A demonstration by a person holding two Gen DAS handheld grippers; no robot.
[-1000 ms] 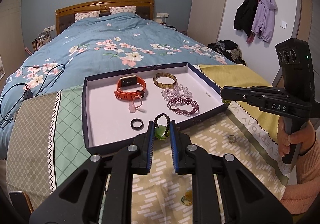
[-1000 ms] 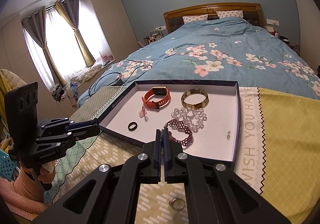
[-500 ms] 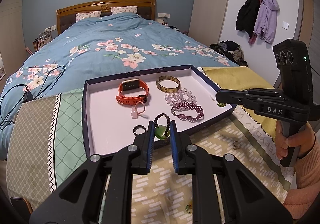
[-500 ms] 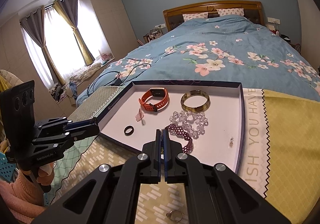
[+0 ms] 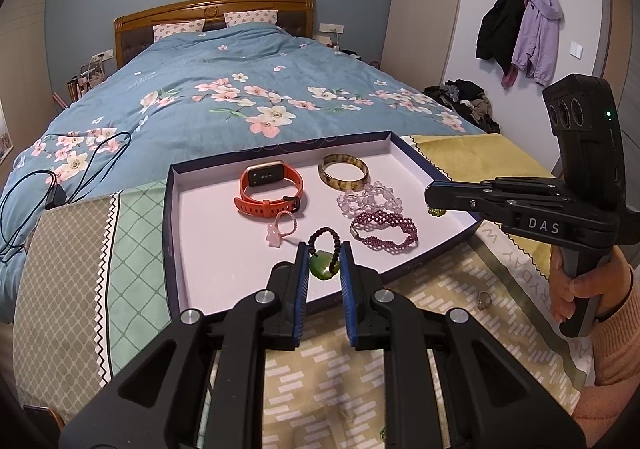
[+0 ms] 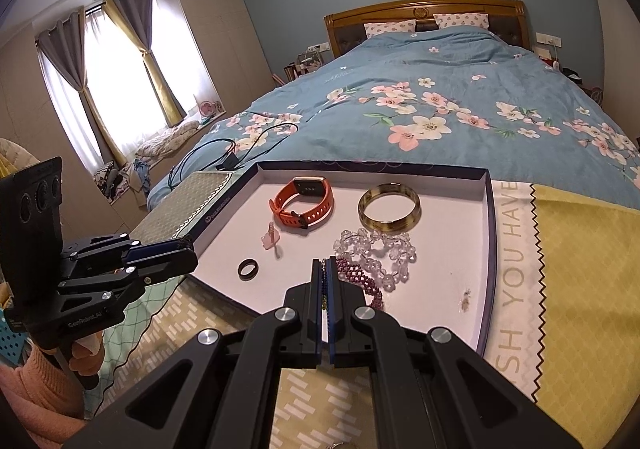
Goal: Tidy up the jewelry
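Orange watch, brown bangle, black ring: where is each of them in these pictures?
orange watch (image 5: 269,188): left wrist view, on its strap beside the screen.
brown bangle (image 6: 389,205): right wrist view, on its near rim.
black ring (image 6: 248,269): right wrist view, on its band.

- My left gripper (image 5: 324,261): black angular plastic frame, blue ribbed fingers (image 5: 301,289), silver round screws on the linkage arms.
- My right gripper (image 6: 325,289): same black frame, blue-edged fingers, four silver screws across the arms.
- Right gripper's side carries white lettering "DAS"; its upright black camera block (image 5: 582,137) has round lenses and a lit green dot.
- My sleeves (image 5: 612,353): orange-pink ribbed knit at both wrists.
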